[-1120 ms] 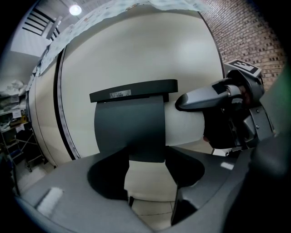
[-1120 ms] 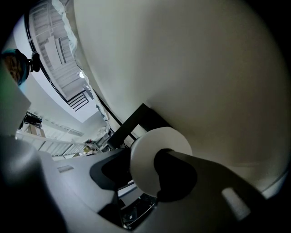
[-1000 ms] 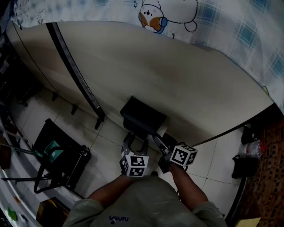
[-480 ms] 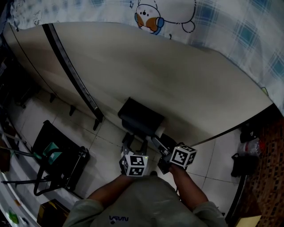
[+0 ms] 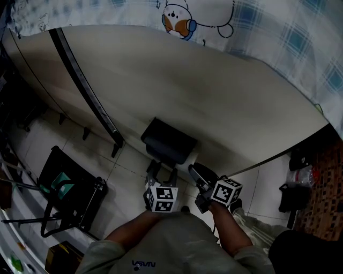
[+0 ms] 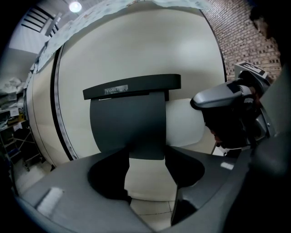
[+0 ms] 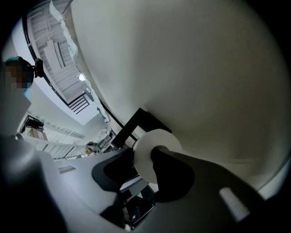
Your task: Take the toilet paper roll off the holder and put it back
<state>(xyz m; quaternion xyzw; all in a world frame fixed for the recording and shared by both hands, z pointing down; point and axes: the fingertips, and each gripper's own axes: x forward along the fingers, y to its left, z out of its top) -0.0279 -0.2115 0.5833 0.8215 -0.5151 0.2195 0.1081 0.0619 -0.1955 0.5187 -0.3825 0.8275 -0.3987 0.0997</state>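
A black toilet paper holder (image 5: 169,140) hangs on the cream wall, its flat cover (image 6: 127,118) over the white roll (image 6: 182,123). My left gripper (image 5: 162,174) sits just under the holder, jaws apart, with the cover's lower edge showing beyond the gap (image 6: 148,182). My right gripper (image 5: 199,172) is at the roll's right end (image 7: 145,157). Its jaws have just been closing and meet the roll: one finger covers the core hole, the other lies against the outer edge (image 7: 145,168). In the left gripper view the right gripper (image 6: 223,98) reaches in from the right.
A long black strip (image 5: 86,88) runs down the wall left of the holder. A black wire rack (image 5: 69,187) stands on the tiled floor at the lower left. Dark bags (image 5: 297,187) lie at the right, and a cartoon cloth (image 5: 198,16) hangs above.
The right gripper has shifted a little to the right and down at the roll's end. A trouser leg now shows at the lower right. The left gripper has kept still.
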